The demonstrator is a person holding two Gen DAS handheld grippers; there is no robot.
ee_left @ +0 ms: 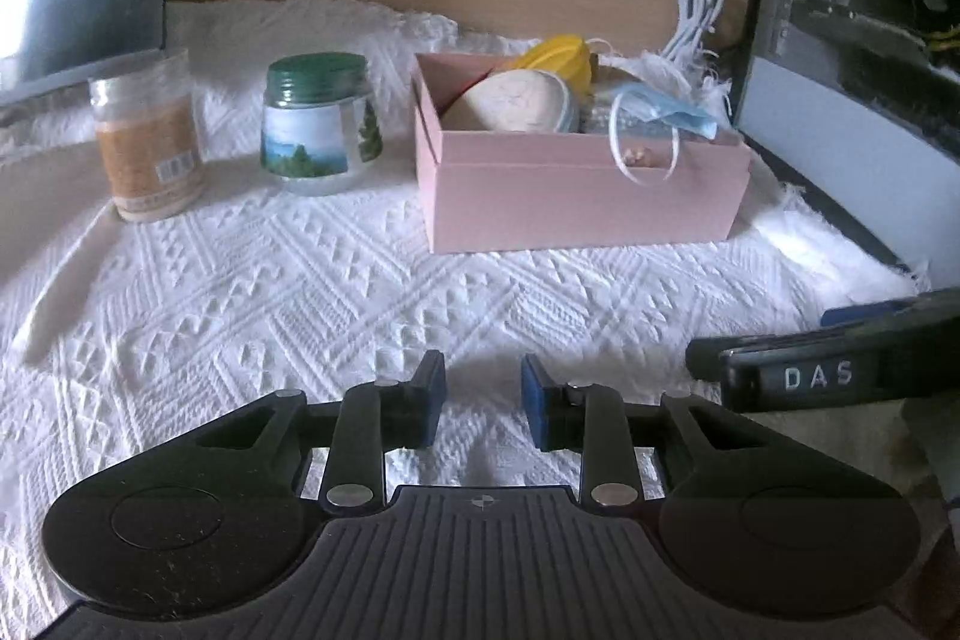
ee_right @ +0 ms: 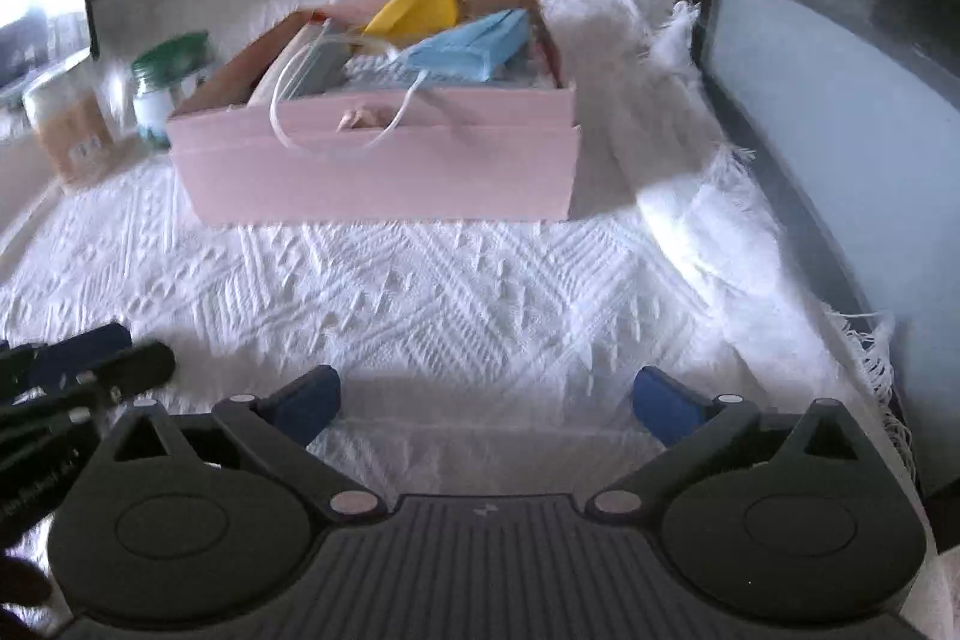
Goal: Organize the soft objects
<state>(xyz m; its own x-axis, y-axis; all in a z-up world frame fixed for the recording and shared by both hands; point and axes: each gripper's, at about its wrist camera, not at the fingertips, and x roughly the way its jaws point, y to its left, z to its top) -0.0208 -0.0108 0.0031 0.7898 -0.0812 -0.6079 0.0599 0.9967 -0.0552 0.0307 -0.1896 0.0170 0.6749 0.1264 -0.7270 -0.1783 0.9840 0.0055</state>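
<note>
A pink box [ee_left: 588,196] stands on the white textured cloth [ee_left: 300,292]; it also shows in the right wrist view [ee_right: 384,172]. Inside lie a blue face mask [ee_right: 468,46] with a white ear loop hanging over the front wall, a yellow soft item [ee_right: 420,4] and a beige padded piece [ee_left: 516,100]. My left gripper [ee_left: 483,400] is open and empty, low over the cloth in front of the box. My right gripper [ee_right: 486,400] is wide open and empty, also short of the box; its finger shows at the right of the left wrist view [ee_left: 810,370].
A green-lidded jar [ee_left: 318,124] and a jar of orange powder [ee_left: 150,142] stand left of the box. A coiled white cable [ee_left: 696,10] hangs behind it. A dark computer case [ee_left: 852,40] bounds the right side, a wooden panel the back.
</note>
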